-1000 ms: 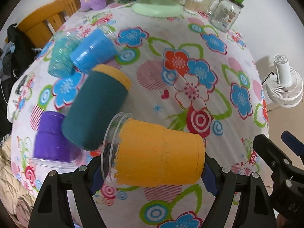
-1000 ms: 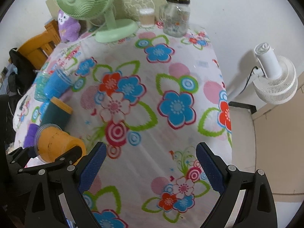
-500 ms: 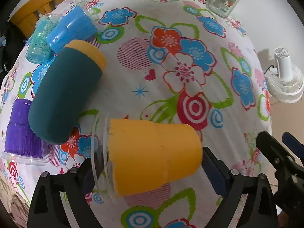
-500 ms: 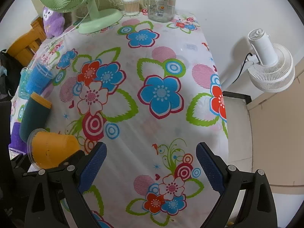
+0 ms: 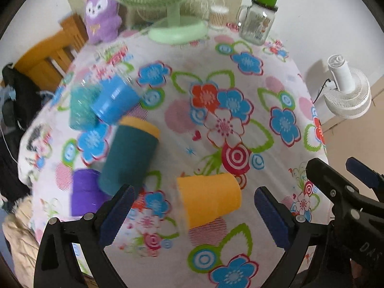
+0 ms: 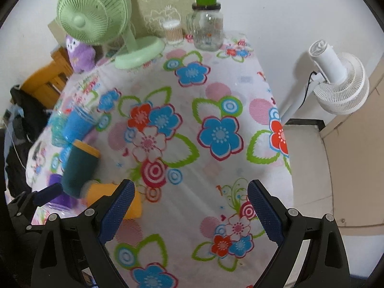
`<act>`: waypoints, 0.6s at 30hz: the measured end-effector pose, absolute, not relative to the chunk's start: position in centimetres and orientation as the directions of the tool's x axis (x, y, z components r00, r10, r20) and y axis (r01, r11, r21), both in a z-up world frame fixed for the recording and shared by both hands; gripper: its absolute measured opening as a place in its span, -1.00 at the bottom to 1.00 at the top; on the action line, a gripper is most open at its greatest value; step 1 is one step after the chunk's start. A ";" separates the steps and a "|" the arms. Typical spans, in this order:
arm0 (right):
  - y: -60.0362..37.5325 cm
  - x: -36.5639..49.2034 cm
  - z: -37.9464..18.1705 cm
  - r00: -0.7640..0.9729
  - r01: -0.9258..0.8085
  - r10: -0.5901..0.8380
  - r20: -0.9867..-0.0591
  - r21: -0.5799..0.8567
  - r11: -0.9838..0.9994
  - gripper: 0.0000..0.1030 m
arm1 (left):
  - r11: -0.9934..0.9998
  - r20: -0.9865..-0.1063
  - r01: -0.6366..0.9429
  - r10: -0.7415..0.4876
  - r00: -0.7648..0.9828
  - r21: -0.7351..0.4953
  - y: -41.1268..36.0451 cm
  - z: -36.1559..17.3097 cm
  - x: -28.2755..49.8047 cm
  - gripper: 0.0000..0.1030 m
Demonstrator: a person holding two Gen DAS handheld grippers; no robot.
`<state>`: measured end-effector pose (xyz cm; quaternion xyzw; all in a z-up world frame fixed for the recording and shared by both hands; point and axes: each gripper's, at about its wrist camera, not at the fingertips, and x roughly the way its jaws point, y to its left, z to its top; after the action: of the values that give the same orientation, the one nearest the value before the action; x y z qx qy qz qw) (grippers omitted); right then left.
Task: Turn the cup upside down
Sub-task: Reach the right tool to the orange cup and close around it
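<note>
An orange cup [image 5: 209, 198] with a clear rim stands upside down on the flowered tablecloth [image 5: 240, 76], wide rim down, between the open fingers of my left gripper [image 5: 192, 213], which does not touch it. The cup shows partly in the right wrist view [image 6: 100, 193], behind my right gripper's left finger. My right gripper [image 6: 190, 212] is open and empty over the tablecloth, to the right of the cup.
A dark teal cup with a yellow rim [image 5: 129, 158], a purple cup [image 5: 84, 192], a blue cup [image 5: 112, 100] and a turquoise cup [image 5: 80, 110] stand left of the orange cup. A green fan [image 5: 175, 24], a glass jar [image 5: 259, 21] and a purple plush [image 5: 100, 16] stand at the table's far edge. A white fan [image 5: 348, 91] stands off the right edge.
My left gripper has opened and let go of the orange cup, which now stands rim down on the cloth. The left gripper has pulled back and up. The right gripper stayed open.
</note>
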<state>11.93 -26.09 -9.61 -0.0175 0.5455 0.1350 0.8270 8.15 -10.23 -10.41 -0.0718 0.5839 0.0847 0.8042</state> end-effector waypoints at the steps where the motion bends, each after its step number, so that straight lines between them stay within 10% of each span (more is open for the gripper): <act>1: -26.0 11.8 -9.2 0.370 -0.233 0.214 -0.904 0.132 0.963 0.87 | 0.978 -0.949 -0.207 0.055 0.311 -0.011 -9.9 -9.7 8.1 0.96; 18: -23.0 9.0 -5.4 0.460 0.025 0.174 -0.870 0.209 0.978 0.87 | 0.995 -0.932 0.090 0.005 0.363 0.040 -6.9 -6.2 8.8 0.96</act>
<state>9.04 -23.02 -5.44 0.0960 0.5176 0.0440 0.8491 8.78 -6.90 -6.22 0.0420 0.5639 -0.0256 0.8244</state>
